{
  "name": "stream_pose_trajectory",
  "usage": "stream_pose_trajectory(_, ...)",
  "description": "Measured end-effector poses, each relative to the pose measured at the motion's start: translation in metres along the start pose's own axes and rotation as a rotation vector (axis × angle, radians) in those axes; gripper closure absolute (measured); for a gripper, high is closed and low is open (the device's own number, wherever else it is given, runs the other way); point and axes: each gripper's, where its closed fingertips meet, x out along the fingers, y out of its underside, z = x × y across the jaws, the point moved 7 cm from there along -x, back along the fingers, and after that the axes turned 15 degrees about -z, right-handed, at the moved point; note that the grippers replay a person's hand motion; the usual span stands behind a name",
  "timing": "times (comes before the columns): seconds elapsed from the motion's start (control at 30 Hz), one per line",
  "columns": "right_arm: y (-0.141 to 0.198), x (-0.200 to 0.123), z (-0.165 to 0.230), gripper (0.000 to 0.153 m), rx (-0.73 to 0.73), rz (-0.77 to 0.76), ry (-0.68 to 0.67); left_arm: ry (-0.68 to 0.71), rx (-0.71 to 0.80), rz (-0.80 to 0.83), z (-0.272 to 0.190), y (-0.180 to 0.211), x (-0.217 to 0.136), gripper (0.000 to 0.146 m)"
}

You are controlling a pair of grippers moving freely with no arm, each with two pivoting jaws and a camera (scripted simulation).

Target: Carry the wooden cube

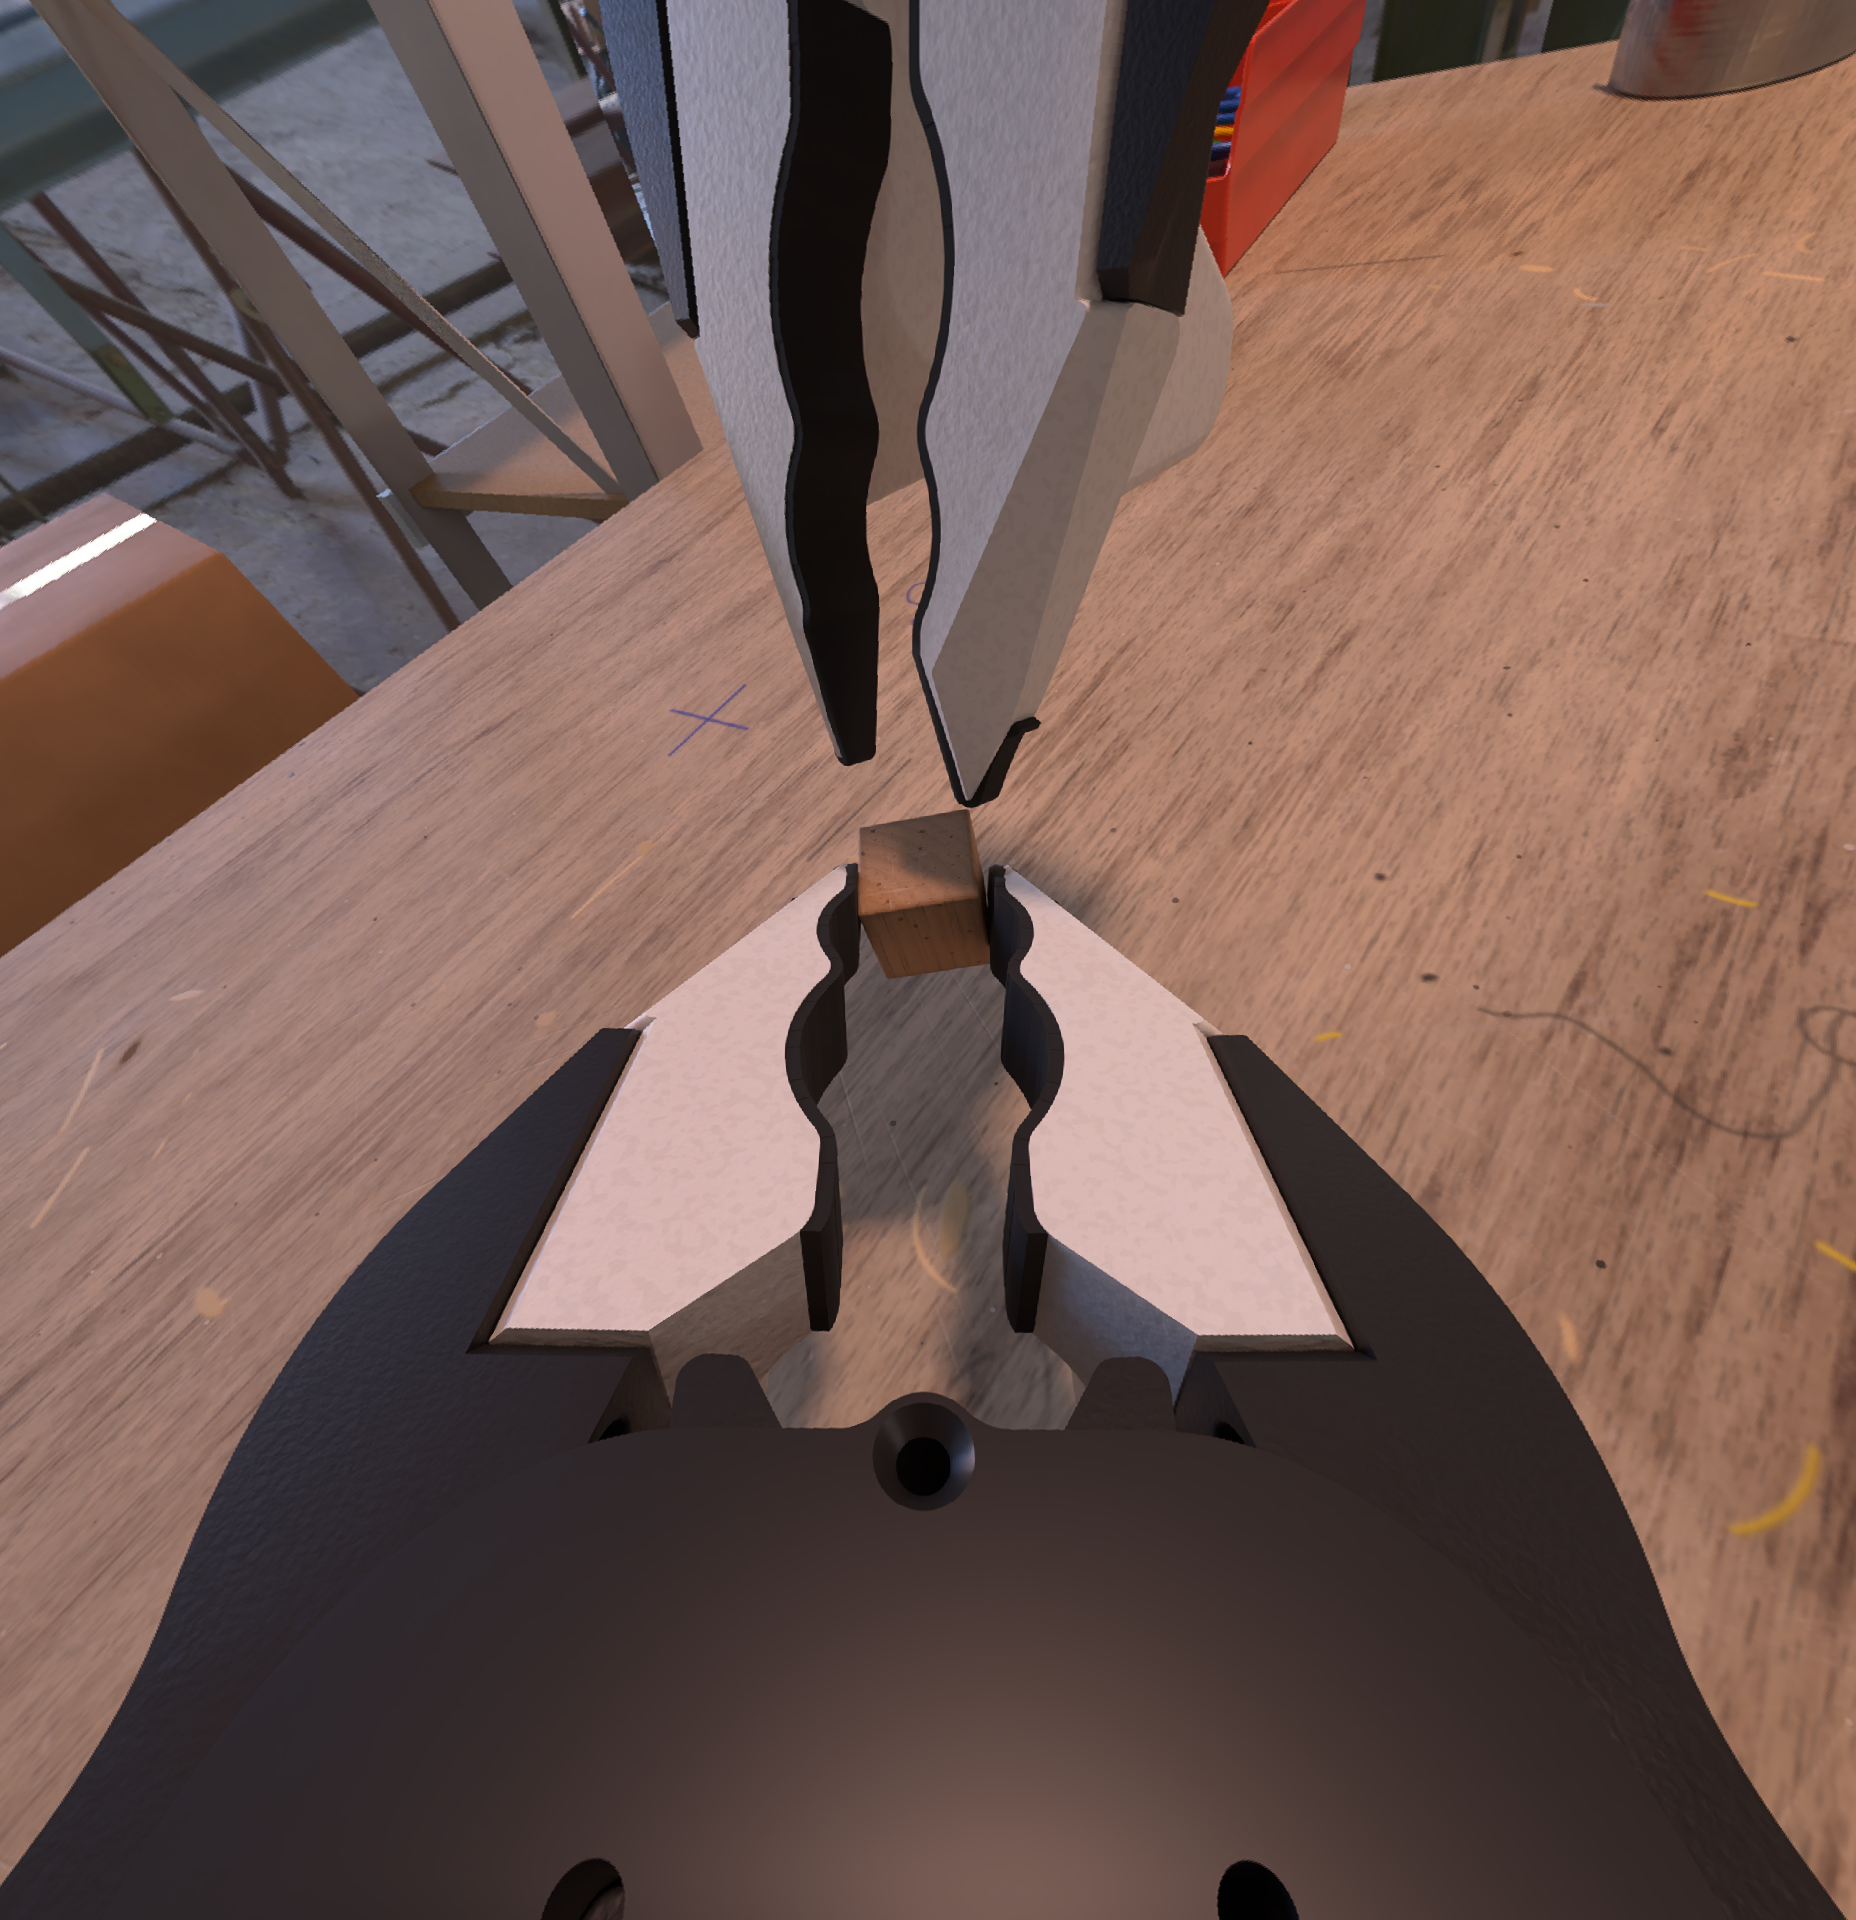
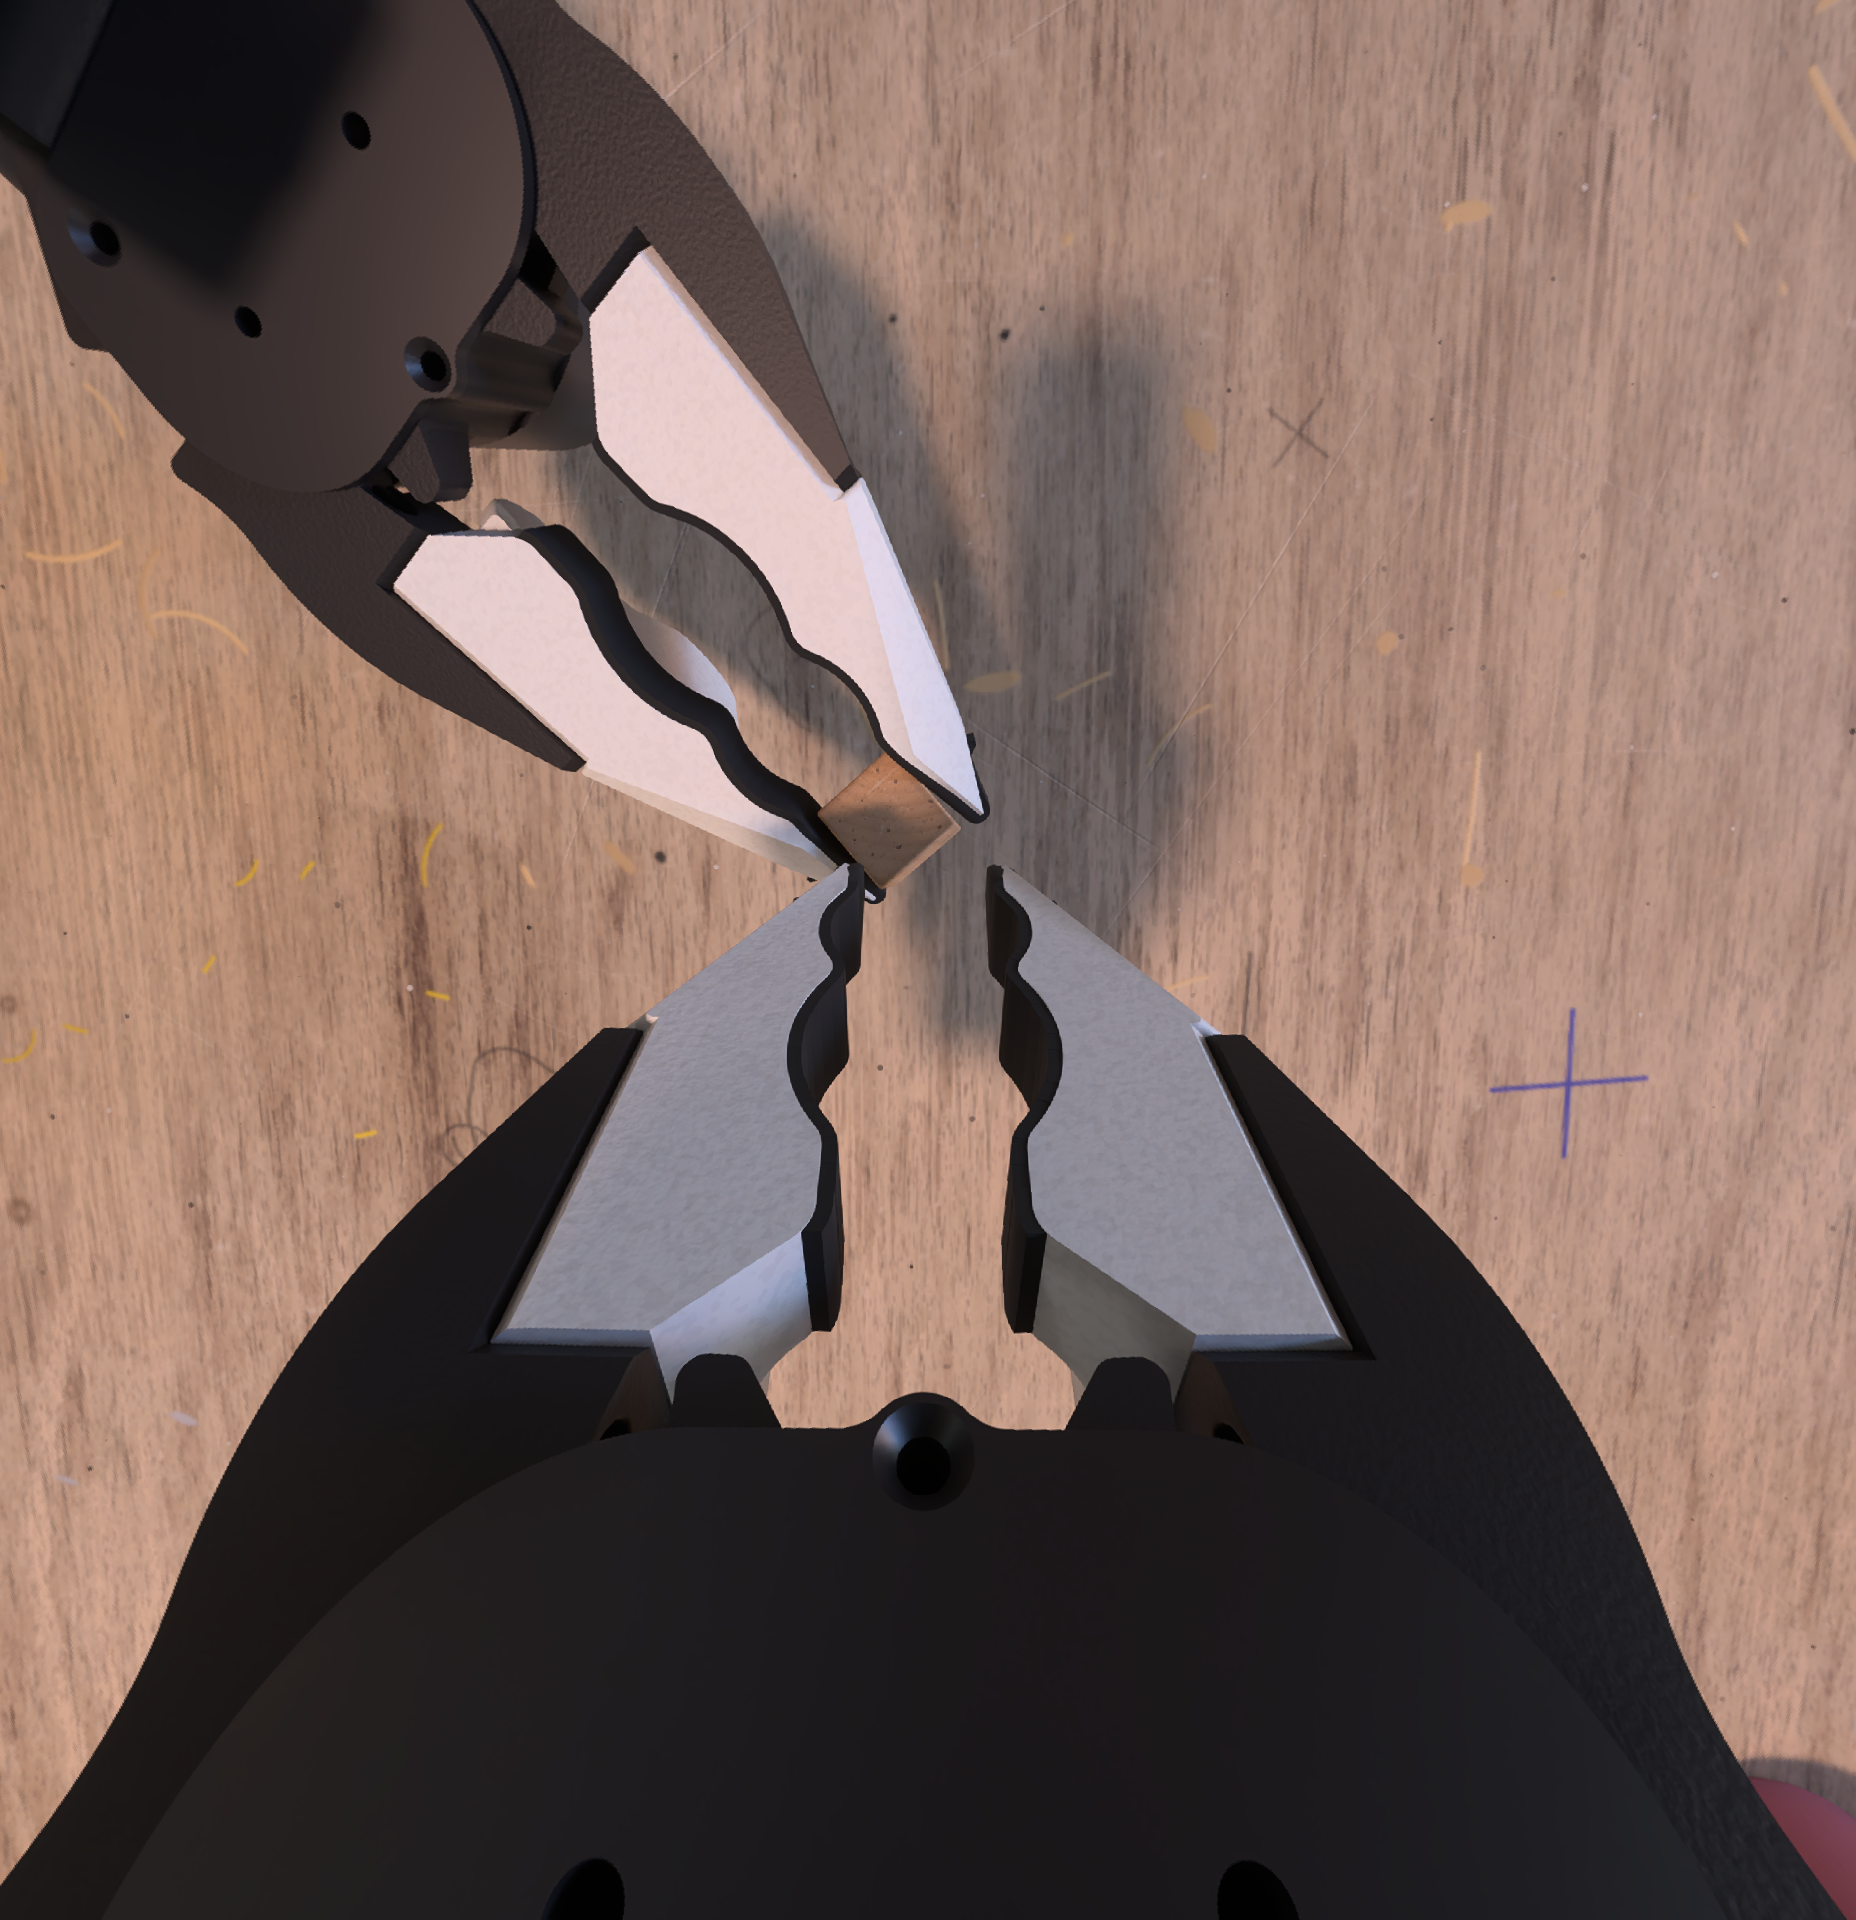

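A small wooden cube (image 1: 919,904) is clamped between the fingertips of my left gripper (image 1: 924,888), which is shut on it just above the wooden table (image 1: 1423,727). My right gripper (image 1: 908,774) points down from above, its tips just beyond the cube, open and empty. In the right wrist view my right gripper (image 2: 922,883) is open with nothing between its fingers. Its left fingertip (image 2: 851,894) is almost at a corner of the cube (image 2: 888,831), which the left gripper (image 2: 898,826) holds, coming in from the upper left.
A red bin (image 1: 1277,135) and a grey round object (image 1: 1734,52) stand at the table's far side. An orange-brown box (image 1: 103,707) sits beyond the table's left edge. A blue cross (image 2: 1568,1081) is drawn on the table. A red round thing (image 2: 1828,1849) shows at bottom right.
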Motion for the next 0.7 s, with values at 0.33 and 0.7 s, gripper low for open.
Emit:
stream_pose_trajectory(0.33,-0.0022,0.0013,-0.003,0.129,0.024,0.024,-0.017,0.007,-0.018,0.002,0.0012,0.0008,-0.0001,0.122)
stream_pose_trajectory(0.7,-0.0044,0.0025,-0.0039,0.129,0.018,0.05,-0.032,0.009,-0.021,0.005,0.0013,0.0015,-0.0009,0.122)
